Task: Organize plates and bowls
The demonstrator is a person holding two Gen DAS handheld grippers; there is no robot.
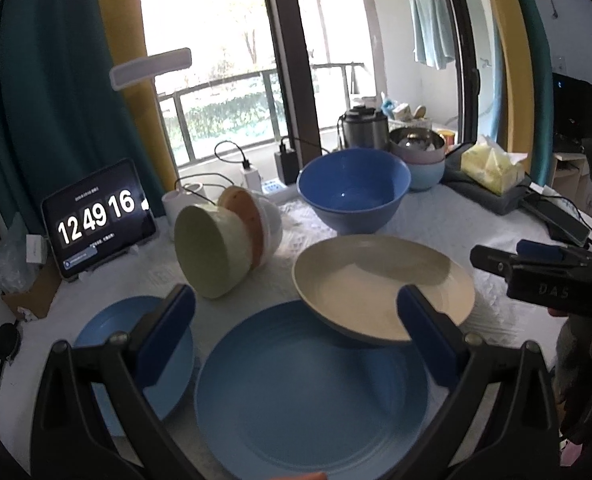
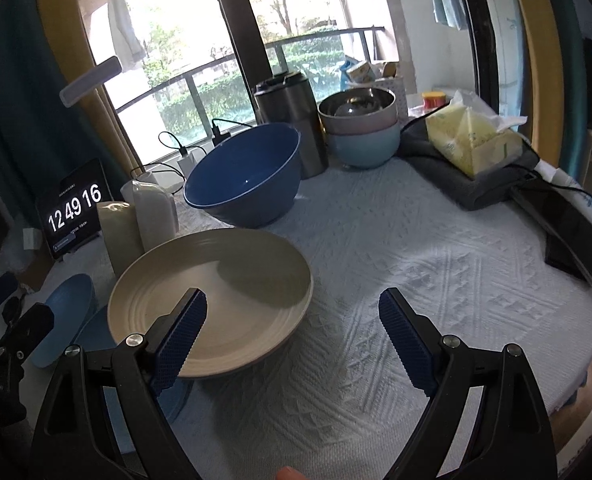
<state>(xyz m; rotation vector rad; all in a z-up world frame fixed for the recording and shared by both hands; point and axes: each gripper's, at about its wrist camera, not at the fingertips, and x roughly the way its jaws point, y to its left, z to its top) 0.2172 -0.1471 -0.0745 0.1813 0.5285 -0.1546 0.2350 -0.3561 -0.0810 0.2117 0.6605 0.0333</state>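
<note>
Hovering with both tongs spread apart over ribbed plates.
Only the left view shows the large blue plate (image 1: 311,392) whole, at the tabletop's (image 2: 415,260) near edge; the cream plate (image 2: 210,300) overlaps it.

A lived-in home, by the look of it: a table spread with a white quilted cloth (image 2: 395,248) stands by a balcony door (image 1: 284,52), laundry (image 1: 429,24) hangs outside (a blue towel), and a tissue pack (image 2: 471,136) and clock tablet (image 1: 98,218) sit among household clutter.
</note>
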